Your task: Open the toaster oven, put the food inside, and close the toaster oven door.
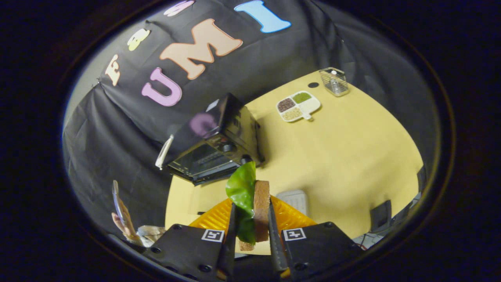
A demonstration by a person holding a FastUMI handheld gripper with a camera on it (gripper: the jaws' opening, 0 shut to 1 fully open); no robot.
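My gripper (pixel 251 219) is shut on the food (pixel 250 203), a brown bread slice with a green lettuce leaf pressed against it, held upright between both fingers. Beyond the fingers, on the yellow table (pixel 352 164), stands the black toaster oven (pixel 217 143). Its door (pixel 199 168) hangs open toward me, showing the dark inside with the rack. An orange tray (pixel 289 219) lies right under the held food, behind the fingers.
A white divided dish (pixel 298 105) with grains sits far back on the table. A clear wire-mesh container (pixel 334 81) stands beyond it, next to a small dark disc (pixel 313 84). A pale ribbed pad (pixel 294 199) lies beside the orange tray. A person's hand (pixel 121 219) holds something flat off the table's edge.
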